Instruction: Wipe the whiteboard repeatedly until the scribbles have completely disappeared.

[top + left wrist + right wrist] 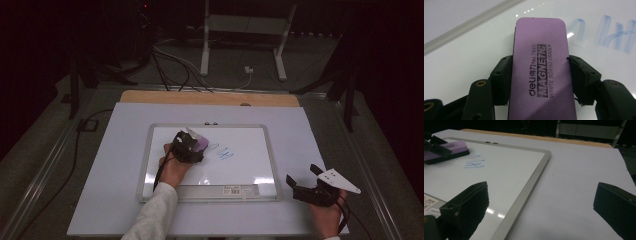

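A purple whiteboard eraser [540, 67] is clamped between the black jaws of my left gripper [192, 143], which is shut on its long sides. The eraser [201, 143] lies flat on the whiteboard [245, 167], just left of blue marker strokes [225, 154]. Those strokes [614, 32] show ahead and to the right of the eraser in the left gripper view. My right gripper [304, 178] stands open over the table right of the board's lower right corner, nothing between its jaws. From the right gripper view the eraser [447, 150] and the blue strokes [475, 162] lie at far left.
The whiteboard has a silver frame [524, 192] and sits on a white table top [115, 165] with a wooden strip [210, 98] along the far edge. Cables and a white stand [205, 45] are on the floor beyond. A barcode label [233, 190] is on the board's near rail.
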`<state>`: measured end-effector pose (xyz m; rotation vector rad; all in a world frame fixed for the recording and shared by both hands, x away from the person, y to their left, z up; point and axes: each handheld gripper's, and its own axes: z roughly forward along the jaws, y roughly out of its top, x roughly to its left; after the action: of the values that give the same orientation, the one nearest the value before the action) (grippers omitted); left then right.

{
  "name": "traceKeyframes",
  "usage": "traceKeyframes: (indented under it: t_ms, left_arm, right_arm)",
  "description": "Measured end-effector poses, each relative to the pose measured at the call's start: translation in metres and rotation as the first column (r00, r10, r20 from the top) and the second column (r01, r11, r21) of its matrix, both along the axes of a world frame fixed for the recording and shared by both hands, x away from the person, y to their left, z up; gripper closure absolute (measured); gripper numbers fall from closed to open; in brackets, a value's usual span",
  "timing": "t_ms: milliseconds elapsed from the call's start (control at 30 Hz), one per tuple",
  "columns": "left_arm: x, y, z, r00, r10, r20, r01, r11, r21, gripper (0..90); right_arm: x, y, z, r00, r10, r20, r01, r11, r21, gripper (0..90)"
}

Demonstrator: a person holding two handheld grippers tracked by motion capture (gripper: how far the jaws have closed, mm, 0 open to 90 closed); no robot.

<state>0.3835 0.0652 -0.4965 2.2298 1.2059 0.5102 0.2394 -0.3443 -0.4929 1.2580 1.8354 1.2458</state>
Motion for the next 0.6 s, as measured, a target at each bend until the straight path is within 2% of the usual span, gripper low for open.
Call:
traceKeyframes:
  t_ms: [67, 200, 233, 300, 367, 433, 500, 533, 600]
  left_arm:
    - [0.005, 0.001, 0.000, 0.9998, 0.017, -0.008, -0.017, 0.9998, -0.011, 41.9]
    - [0.004, -0.003, 0.001, 1.0000, 0.009, -0.003, -0.009, 0.9999, 0.011, 41.9]
    - [0.002, -0.005, 0.001, 0.9999, -0.005, -0.009, 0.005, 1.0000, 0.006, 41.9]
    - [-0.004, -0.012, 0.002, 0.9992, -0.040, -0.006, 0.040, 0.9989, 0.025, 41.9]
    - [-0.013, -0.021, 0.002, 0.9955, -0.094, -0.010, 0.095, 0.9951, 0.029, 42.0]
    - [-0.022, -0.030, 0.003, 0.9858, -0.166, -0.023, 0.167, 0.9860, 0.010, 41.9]
    - [-0.031, -0.036, 0.003, 0.9772, -0.211, -0.019, 0.212, 0.9772, 0.016, 41.9]
    - [-0.033, -0.037, 0.003, 0.9769, -0.213, -0.014, 0.213, 0.9767, 0.022, 41.9]
    - [-0.030, -0.034, 0.003, 0.9783, -0.206, -0.022, 0.206, 0.9784, 0.007, 41.9]
  right_arm:
    - [0.000, 0.000, 0.000, 1.0000, 0.000, 0.000, 0.000, 1.000, -0.001, 0.6]
    - [0.000, 0.001, 0.000, 1.0000, 0.003, -0.001, -0.003, 1.000, -0.003, 0.5]
    - [0.001, 0.001, 0.000, 1.0000, 0.004, -0.001, -0.004, 1.000, -0.003, 0.6]
    - [0.001, 0.002, -0.001, 1.0000, 0.004, -0.003, -0.004, 1.000, -0.005, 0.6]
    - [0.001, 0.002, -0.001, 1.0000, 0.004, -0.004, -0.004, 1.000, -0.004, 0.5]
    - [0.001, 0.002, -0.001, 1.0000, 0.003, -0.004, -0.003, 1.000, -0.004, 0.6]
    - [0.000, 0.002, 0.000, 1.0000, 0.003, -0.003, -0.003, 1.000, -0.004, 0.5]
    - [0.000, 0.002, 0.000, 1.0000, 0.003, -0.001, -0.003, 1.000, -0.004, 0.6]
    - [0.000, 0.001, 0.000, 1.0000, 0.002, 0.001, -0.002, 1.000, -0.003, 0.5]
